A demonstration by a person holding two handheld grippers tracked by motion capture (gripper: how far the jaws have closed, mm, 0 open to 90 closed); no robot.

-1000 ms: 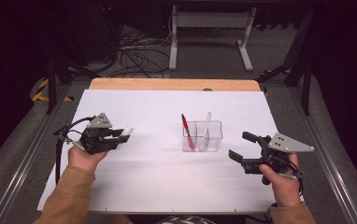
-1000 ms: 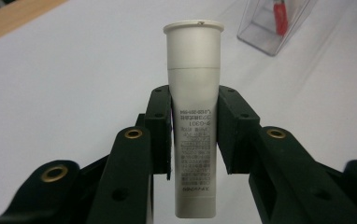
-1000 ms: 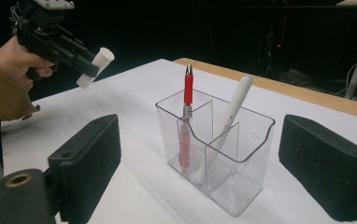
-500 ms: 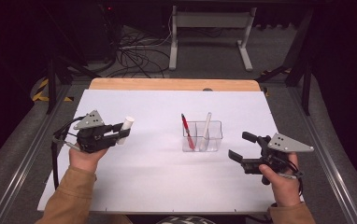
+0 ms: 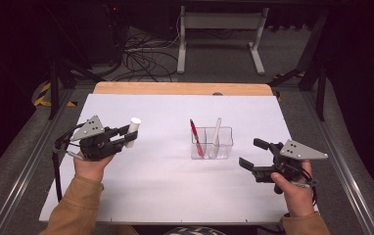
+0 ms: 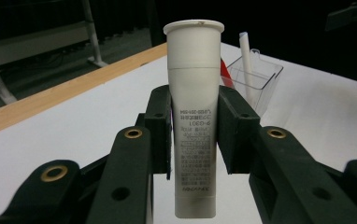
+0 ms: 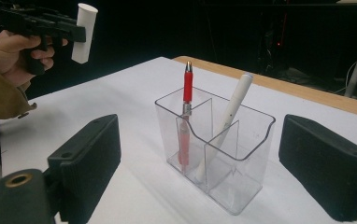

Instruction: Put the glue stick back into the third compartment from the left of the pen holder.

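- Tube (image 5: 133, 131) of cream or something like it was clamped in the left gripper (image 5: 126, 137), held up off the tabletop over its left half, well apart from the clear organizer (image 5: 212, 143) near the middle.
- Compared with a second back, the left hand had drifted up and a bit toward the organizer, and the tube had swung from pointing sideways to standing closer to upright, cap end up. So I'd guess it was on its way to being dropped into the organizer, just not there yet.
- In the left gripper view the tube (image 6: 194, 116) looked plain white, flared flat cap on top, small grey print down the body, flat crimped end at the bottom. Both pads (image 6: 160, 135) pressed on its middle, so the grip looked solid and squared up.
- Right gripper (image 5: 254, 155) hadn't budged, parked near the right edge of the tabletop with its jaws spread wide and nothing between them.
- From the right gripper view the organizer (image 7: 256, 154) had a red pen (image 7: 187, 93) and a white pen (image 7: 235, 102) standing in separate compartments, with at least one front section looking free. That's probably where the tube fits.
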